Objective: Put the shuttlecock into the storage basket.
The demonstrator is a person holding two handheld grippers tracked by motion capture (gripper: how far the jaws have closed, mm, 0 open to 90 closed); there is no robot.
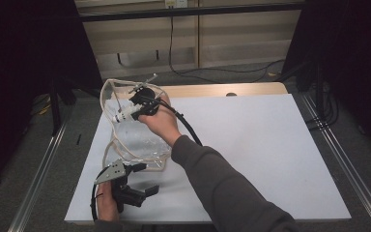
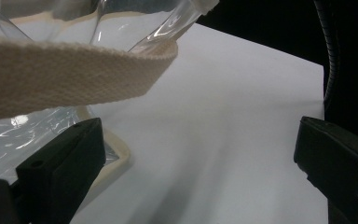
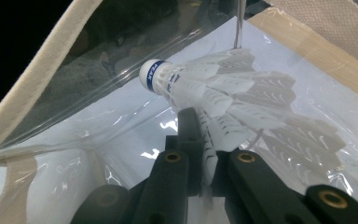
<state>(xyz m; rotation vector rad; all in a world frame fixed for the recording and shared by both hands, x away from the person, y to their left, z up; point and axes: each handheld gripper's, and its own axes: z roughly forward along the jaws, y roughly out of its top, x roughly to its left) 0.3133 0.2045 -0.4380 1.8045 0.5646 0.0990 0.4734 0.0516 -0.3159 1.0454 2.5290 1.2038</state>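
White board covers the tabletop (image 1: 251, 145), a strip of bare wood showing along its far edge, with dark curtains and a cabled floor beyond. Near the far-left corner, a feather-light shuttlecock (image 3: 214, 91) sits pinched by its white skirt in the tightly closed right gripper (image 3: 204, 140), cork tip leading into a clear plastic bag (image 1: 137, 137) trimmed in cream webbing. Those vanes look brittle and would likely crush under a hard squeeze; the banded cork seems the sturdier hold. Soft, slippery film sags around it, so the woven strap (image 2: 70, 77) appears the safest grip. By the near-left edge, the left gripper (image 1: 142, 179) rests beside the bag, jaws spread wide and empty.
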